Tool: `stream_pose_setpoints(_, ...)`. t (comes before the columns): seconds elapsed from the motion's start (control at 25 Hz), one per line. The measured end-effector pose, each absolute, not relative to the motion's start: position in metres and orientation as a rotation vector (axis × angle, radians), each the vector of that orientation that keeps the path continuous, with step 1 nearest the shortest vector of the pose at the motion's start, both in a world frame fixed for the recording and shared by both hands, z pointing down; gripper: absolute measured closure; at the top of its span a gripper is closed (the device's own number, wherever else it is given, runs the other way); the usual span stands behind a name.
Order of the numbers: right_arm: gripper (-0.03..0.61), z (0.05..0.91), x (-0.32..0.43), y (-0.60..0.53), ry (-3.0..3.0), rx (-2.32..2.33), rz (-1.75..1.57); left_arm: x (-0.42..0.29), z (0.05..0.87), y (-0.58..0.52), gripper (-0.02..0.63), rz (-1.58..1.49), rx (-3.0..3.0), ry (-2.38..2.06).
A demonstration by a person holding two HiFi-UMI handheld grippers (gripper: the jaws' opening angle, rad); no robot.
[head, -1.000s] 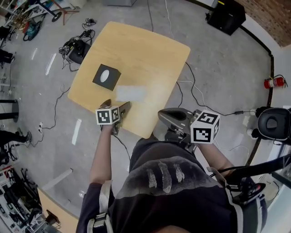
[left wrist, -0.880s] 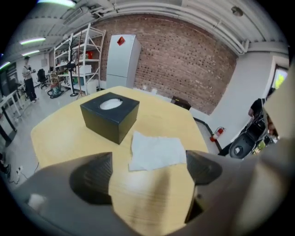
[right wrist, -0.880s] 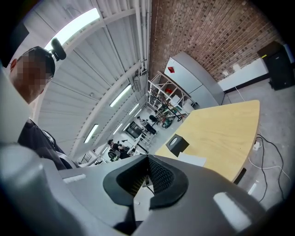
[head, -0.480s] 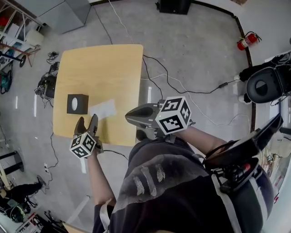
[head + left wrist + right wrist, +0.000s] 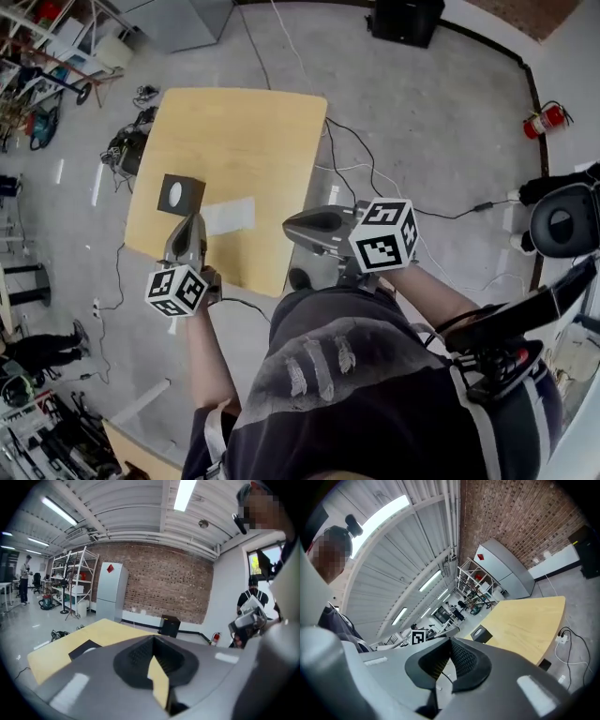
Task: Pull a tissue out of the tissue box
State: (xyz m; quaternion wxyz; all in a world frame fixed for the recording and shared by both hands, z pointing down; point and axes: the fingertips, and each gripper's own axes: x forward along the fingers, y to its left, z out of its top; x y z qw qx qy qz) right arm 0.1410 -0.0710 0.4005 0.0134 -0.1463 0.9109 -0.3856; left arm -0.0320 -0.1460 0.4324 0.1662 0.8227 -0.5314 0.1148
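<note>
The left gripper (image 5: 191, 221) has its jaws pressed together with nothing between them and hangs over the near edge of the table (image 5: 253, 131), close to the black tissue box (image 5: 180, 195). A white tissue (image 5: 230, 216) lies flat on the table beside the box. The right gripper (image 5: 292, 224), jaws also together and empty, hangs just off the table's side

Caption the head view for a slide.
A tissue lies on the table beside the tissue box; the left hand-held gripper and right hand-held gripper are shut, empty.

a wooden table (image 5: 244, 131) on grey floor (image 5: 450, 112), cables (image 5: 125, 150) trailing beside it; a red fire extinguisher (image 5: 547, 120) stands well apart.
</note>
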Motion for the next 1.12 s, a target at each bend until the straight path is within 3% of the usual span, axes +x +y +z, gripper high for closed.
stream_pose_setpoints(0.16,0.583,0.396,0.159,-0.081,2.844,-0.382,-1.187,-0.01,0.422,-0.139,0.614,0.352,2.351,-1.601)
stream_pose_setpoints(1.12,0.583,0.364,0.059,-0.045,3.031,-0.228,-0.998,-0.054,0.369,-0.041,0.614,0.221,2.405,-1.57)
